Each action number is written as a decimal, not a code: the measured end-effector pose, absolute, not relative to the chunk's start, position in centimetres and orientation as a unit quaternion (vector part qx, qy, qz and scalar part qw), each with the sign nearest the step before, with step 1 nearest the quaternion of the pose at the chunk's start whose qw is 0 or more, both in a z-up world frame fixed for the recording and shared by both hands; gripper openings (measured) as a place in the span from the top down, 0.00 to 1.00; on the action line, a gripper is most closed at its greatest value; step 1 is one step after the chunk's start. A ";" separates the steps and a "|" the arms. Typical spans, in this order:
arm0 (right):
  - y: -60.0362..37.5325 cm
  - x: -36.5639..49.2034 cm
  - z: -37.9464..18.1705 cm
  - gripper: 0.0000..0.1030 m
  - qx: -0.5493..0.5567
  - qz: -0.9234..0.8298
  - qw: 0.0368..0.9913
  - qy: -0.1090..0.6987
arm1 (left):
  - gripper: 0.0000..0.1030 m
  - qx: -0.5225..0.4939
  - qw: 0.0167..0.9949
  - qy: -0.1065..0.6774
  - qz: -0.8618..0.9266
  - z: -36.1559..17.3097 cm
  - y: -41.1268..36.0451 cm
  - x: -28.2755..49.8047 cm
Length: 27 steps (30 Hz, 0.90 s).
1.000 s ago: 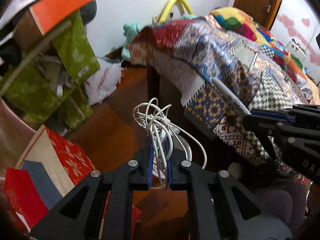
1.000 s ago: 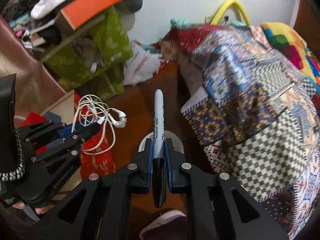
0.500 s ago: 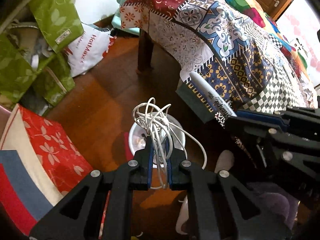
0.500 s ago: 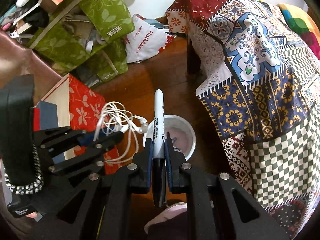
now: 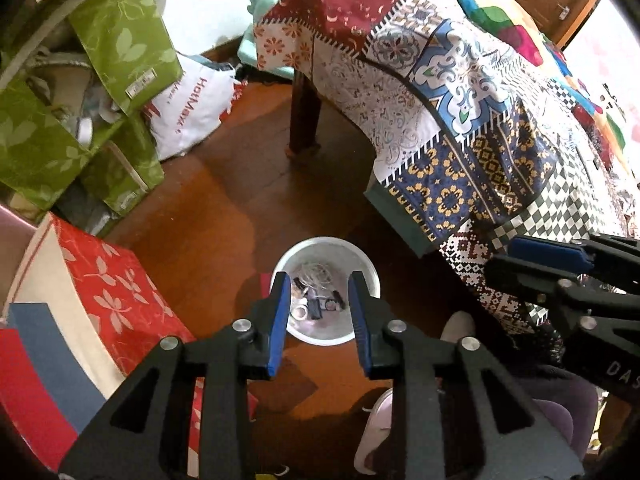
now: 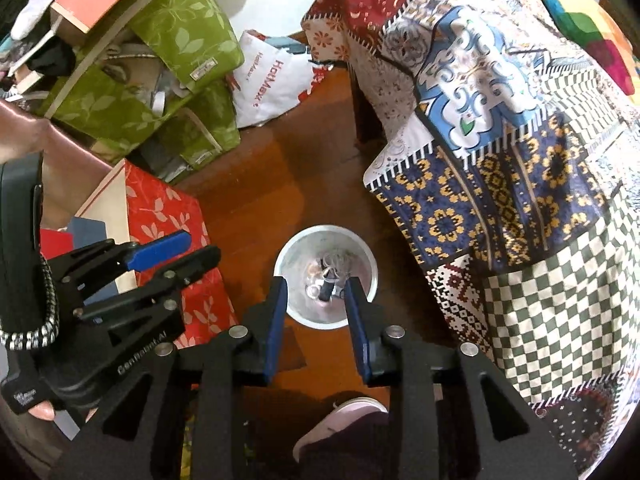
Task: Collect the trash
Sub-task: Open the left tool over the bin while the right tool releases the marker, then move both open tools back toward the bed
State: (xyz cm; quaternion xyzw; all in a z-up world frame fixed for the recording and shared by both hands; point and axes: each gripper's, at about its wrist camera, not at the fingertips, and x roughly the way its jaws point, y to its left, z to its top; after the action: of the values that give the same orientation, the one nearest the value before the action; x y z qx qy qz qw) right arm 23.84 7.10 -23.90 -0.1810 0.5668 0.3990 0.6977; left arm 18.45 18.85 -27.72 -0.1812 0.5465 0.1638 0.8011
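Note:
A small white trash bin (image 5: 362, 262) stands on the wooden floor below both grippers; it also shows in the right wrist view (image 6: 370, 264). Inside lie the white earphone cable (image 5: 316, 270), the marker (image 6: 327, 287) and other small items. My left gripper (image 5: 319, 283) is open and empty above the bin; it also shows in the right wrist view (image 6: 188, 248). My right gripper (image 6: 316, 286) is open and empty above the bin; it also shows at the right of the left wrist view (image 5: 516, 258).
A table under a patchwork cloth (image 5: 460, 92) stands right of the bin, with a wooden leg (image 5: 305, 116). A red floral box (image 5: 100, 280), green floral bags (image 5: 92, 80) and a white plastic bag (image 5: 192, 108) crowd the left. A shoe (image 6: 340, 420) is below.
Both grippers have opened over the bin. The earphone cable left my left gripper and the marker left my right gripper; both now lie in the bin.

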 end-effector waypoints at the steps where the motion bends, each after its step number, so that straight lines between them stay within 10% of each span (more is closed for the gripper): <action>1: 6.7 23.7 -23.2 0.74 -0.182 0.400 0.703 0.558 | 0.72 -0.176 0.804 0.543 0.167 -27.2 18.6 18.4; 27: -11.3 25.0 -9.3 0.74 -0.137 0.354 0.832 0.404 | 0.72 -0.113 0.906 0.385 0.132 -9.8 4.7 22.6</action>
State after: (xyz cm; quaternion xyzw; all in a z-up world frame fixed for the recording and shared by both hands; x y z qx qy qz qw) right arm 24.99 -11.33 -9.29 -0.1368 0.4039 0.3538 0.8325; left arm 22.59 4.70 -9.81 -0.1130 0.3855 0.1322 0.9062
